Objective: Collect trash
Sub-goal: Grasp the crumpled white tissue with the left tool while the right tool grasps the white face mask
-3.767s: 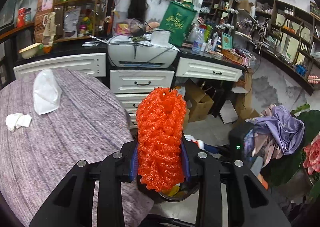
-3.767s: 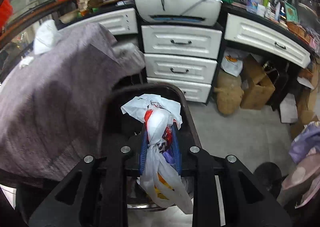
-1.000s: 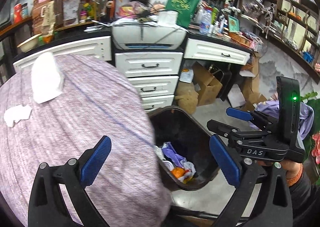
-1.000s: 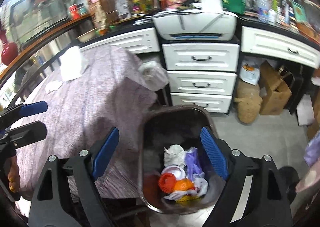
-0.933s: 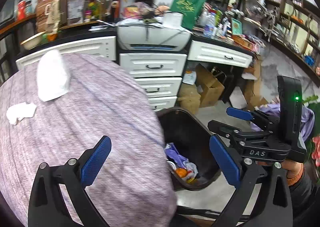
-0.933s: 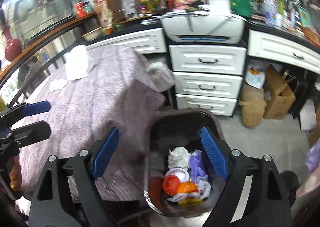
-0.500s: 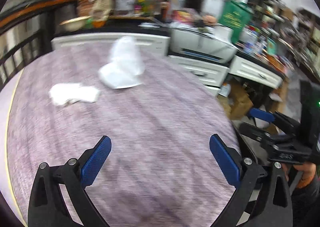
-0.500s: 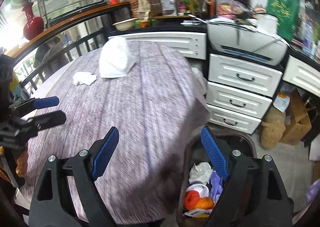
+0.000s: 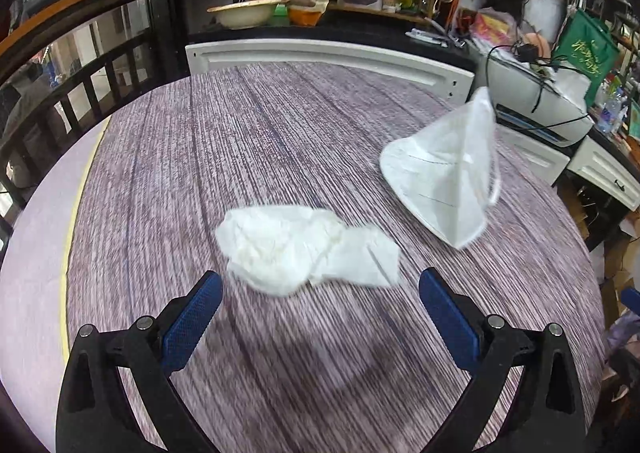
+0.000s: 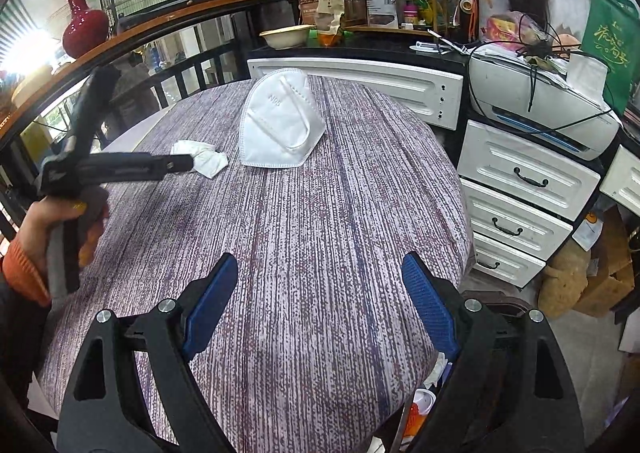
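**Closing in on the last scraps on the table**

Lying near the middle of the round table (image 9: 280, 125), the crumpled tissue (image 9: 308, 249) sits flat on the purple striped cloth, loose and unpinned, so it should lift with a plain pinch. Just beyond it and apart from it, the white face mask (image 9: 444, 177) rests on its folded edge, half standing because of its stiff crease. The left gripper (image 9: 320, 309) hangs over the tissue with its blue pads spread wide and nothing between them, angled down so the jaws straddle the wad, probably to take it first. The right gripper (image 10: 320, 301) is likewise spread and empty, held back over the near edge of the table, probably to stay clear. Below that edge, the trash bin (image 10: 496, 303) shows only its rim, close enough for a short carry.
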The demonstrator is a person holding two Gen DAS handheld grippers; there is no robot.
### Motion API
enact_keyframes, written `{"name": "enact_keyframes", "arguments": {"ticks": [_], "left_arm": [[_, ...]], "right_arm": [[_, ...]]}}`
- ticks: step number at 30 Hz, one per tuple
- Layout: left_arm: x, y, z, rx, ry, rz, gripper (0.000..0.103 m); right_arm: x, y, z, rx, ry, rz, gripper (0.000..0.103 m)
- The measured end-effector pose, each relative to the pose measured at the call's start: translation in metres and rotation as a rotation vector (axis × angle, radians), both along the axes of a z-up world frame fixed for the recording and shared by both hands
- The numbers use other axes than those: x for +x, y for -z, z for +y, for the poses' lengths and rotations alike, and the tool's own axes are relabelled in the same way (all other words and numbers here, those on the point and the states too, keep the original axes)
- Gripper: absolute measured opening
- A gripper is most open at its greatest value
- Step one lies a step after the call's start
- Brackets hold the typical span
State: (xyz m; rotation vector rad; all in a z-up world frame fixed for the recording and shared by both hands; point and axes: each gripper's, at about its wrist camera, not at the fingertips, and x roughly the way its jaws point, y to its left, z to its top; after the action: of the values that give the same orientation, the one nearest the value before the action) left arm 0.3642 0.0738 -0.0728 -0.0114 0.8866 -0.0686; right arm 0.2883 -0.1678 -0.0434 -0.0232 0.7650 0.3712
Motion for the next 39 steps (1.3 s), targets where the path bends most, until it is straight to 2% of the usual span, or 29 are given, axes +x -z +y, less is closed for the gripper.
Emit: {"name": "enact_keyframes", "arguments": {"ticks": [2,5,8,10,12,14,17,22,26,30,33,39], "left_arm": [[0.014,0.005,-0.001,0.029,-0.01,0.012,0.097],[0.022,0.012,0.0,0.026,-0.014,0.042,0.095],[0.025,0.017,0.007,0.021,-0.031,0.059,0.086],[0.023,0.014,0.011,0.018,-0.042,0.042,0.072],[0.022,0.011,0.017,-0.002,-0.047,0.023,0.046],[0.02,0.009,0.023,-0.045,-0.051,0.009,0.031],[0.018,0.009,0.03,-0.091,-0.055,-0.006,0.019],[0.014,-0.005,0.036,-0.158,-0.058,-0.06,0.016],[0.012,-0.013,0.037,-0.164,-0.07,-0.1,0.016],[0.015,-0.009,0.041,-0.194,-0.077,-0.087,0.016],[0.017,-0.007,0.042,-0.194,-0.08,-0.084,0.016],[0.017,-0.004,0.046,-0.206,-0.082,-0.079,0.016]], "right_arm": [[0.003,0.0,0.002,-0.005,0.002,0.004,0.083],[0.01,-0.001,0.005,-0.014,0.004,0.007,0.083],[0.016,-0.002,0.01,-0.022,0.006,0.008,0.083],[0.022,-0.004,0.015,-0.025,0.006,0.005,0.083],[0.028,-0.005,0.019,-0.017,0.004,0.007,0.083],[0.037,-0.007,0.026,-0.004,0.001,0.014,0.083],[0.05,-0.007,0.039,-0.004,-0.002,0.015,0.083],[0.08,-0.006,0.057,0.033,0.007,0.045,0.083],[0.112,-0.003,0.077,0.046,0.034,0.074,0.083],[0.135,0.001,0.101,0.034,0.028,0.094,0.09],[0.148,0.005,0.114,-0.014,0.054,0.082,0.093],[0.178,0.03,0.122,-0.037,0.081,0.193,0.092]]}}
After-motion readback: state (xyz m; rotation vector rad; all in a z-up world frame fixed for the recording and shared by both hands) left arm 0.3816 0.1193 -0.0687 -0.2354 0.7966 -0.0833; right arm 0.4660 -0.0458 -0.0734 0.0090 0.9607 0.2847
